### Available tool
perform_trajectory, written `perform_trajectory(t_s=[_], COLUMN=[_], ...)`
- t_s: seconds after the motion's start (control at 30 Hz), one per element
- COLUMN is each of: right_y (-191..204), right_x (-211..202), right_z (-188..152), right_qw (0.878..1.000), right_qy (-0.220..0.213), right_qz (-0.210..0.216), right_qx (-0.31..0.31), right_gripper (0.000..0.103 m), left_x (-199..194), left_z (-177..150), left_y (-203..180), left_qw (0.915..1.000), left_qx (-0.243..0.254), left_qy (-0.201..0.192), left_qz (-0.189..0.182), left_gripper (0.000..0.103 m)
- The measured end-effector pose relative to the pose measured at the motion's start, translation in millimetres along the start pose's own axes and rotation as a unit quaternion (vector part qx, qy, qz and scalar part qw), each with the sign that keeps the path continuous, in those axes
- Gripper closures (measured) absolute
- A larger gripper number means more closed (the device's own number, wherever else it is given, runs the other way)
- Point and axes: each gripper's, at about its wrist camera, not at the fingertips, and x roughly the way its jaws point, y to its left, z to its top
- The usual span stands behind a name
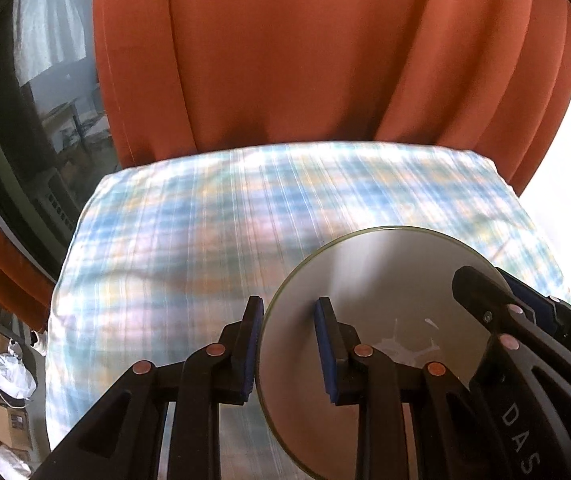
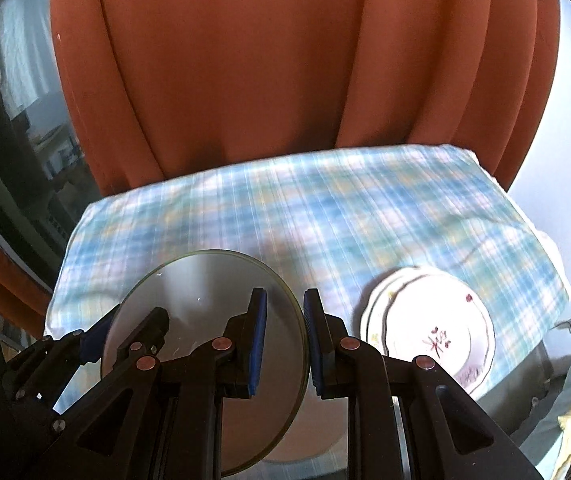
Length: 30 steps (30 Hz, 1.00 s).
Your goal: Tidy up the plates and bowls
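I have both claws, left (image 1: 289, 350) and right (image 2: 285, 344), clamped on a round, smooth grey plate (image 1: 369, 280) above the checked cloth (image 1: 173, 232).

Left tool (image 1: 289, 348) clamped on glass plate (image 1: 373, 280) rim, right tool (image 2: 285, 344) clamped on opposite rim, both angled downward

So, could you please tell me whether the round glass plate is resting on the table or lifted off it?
Lifted: the glass plate is clamped at opposite rim edges by the left tool and right tool, tilted above the checked tablecloth.
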Motion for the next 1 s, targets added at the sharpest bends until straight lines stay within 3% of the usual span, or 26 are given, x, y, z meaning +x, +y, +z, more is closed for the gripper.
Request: perform_trajectory(t_s=[0.57,1.0], right_y=[-48,-43], right_x=[18,31], right_z=[-61,-55], right_qw=[0.999,0.999], right_qy=[0.028,0.034], right_qz=[0.005,0.029], right_qx=[0.014,-0.004], right_gripper=[0.080,0.080], left_x=[20,32], left_z=[-54,-52], left_y=[-43,-33], left_qw=[0.9995,0.9992], left_qx=[0.018,-0.007], left_qy=[0.023,0.028], left_qz=[0.010,0.028], left_gripper=[0.077,0.077])
